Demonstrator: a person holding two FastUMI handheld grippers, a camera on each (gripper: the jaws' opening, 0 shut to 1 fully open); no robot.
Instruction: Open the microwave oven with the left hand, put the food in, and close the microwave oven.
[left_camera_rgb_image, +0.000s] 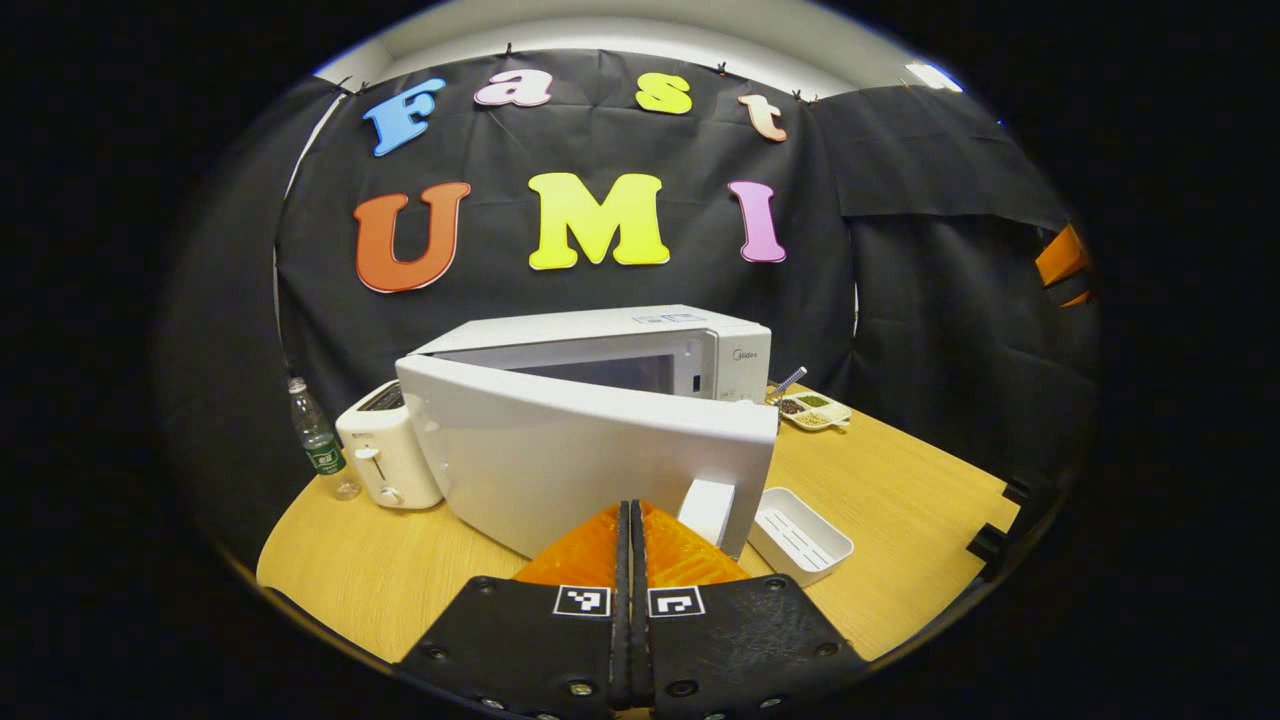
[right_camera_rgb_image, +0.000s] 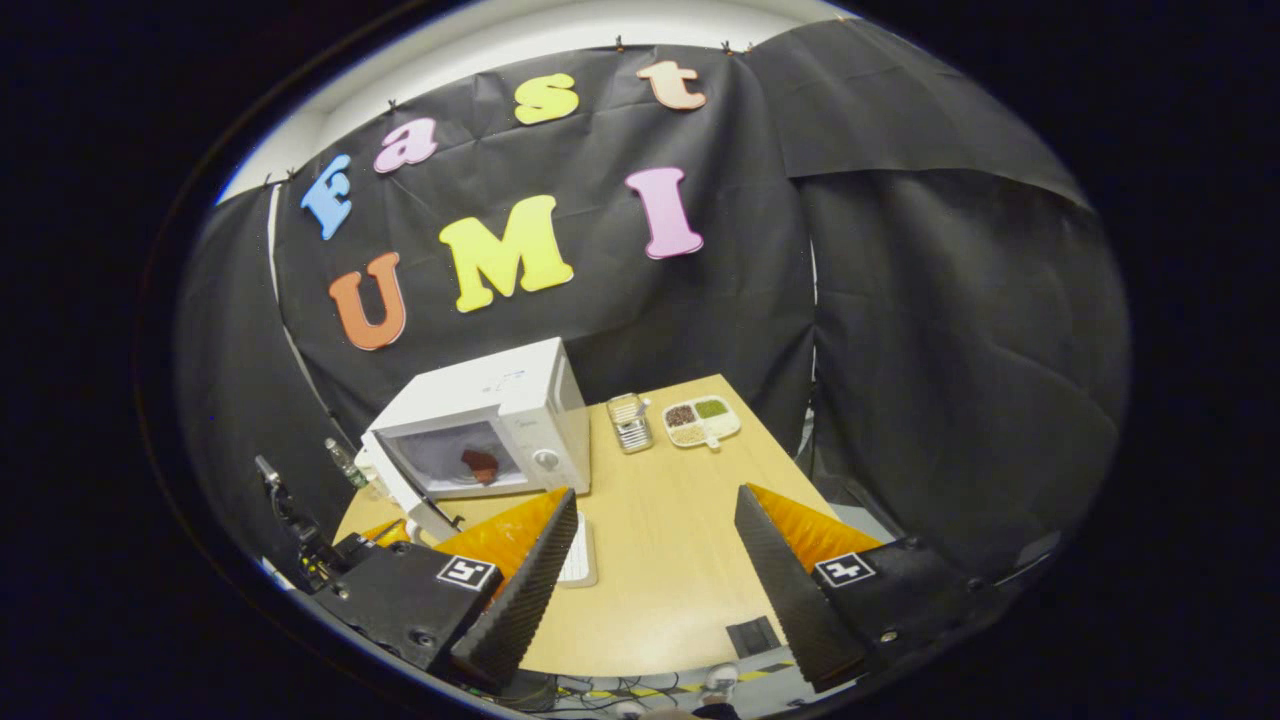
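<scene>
The white microwave (left_camera_rgb_image: 640, 345) stands on the wooden table (left_camera_rgb_image: 900, 500) with its door (left_camera_rgb_image: 560, 450) swung partly open toward me. My left gripper (left_camera_rgb_image: 630, 508) is shut with nothing between its fingers, and its tips sit at the door's outer face beside the handle (left_camera_rgb_image: 705, 510). In the right gripper view the microwave (right_camera_rgb_image: 520, 395) shows a dark red piece of food (right_camera_rgb_image: 482, 463) inside its cavity. My right gripper (right_camera_rgb_image: 650, 500) hangs open and empty above the table, in front and to the right of the microwave. Part of the left gripper (right_camera_rgb_image: 385, 532) appears by the door's edge.
A white toaster (left_camera_rgb_image: 385, 455) and a plastic bottle (left_camera_rgb_image: 320, 440) stand left of the microwave. A shallow white tray (left_camera_rgb_image: 800, 535) lies in front of it on the right. A sectioned snack plate (right_camera_rgb_image: 703, 420) and a small container (right_camera_rgb_image: 630, 422) sit at the back.
</scene>
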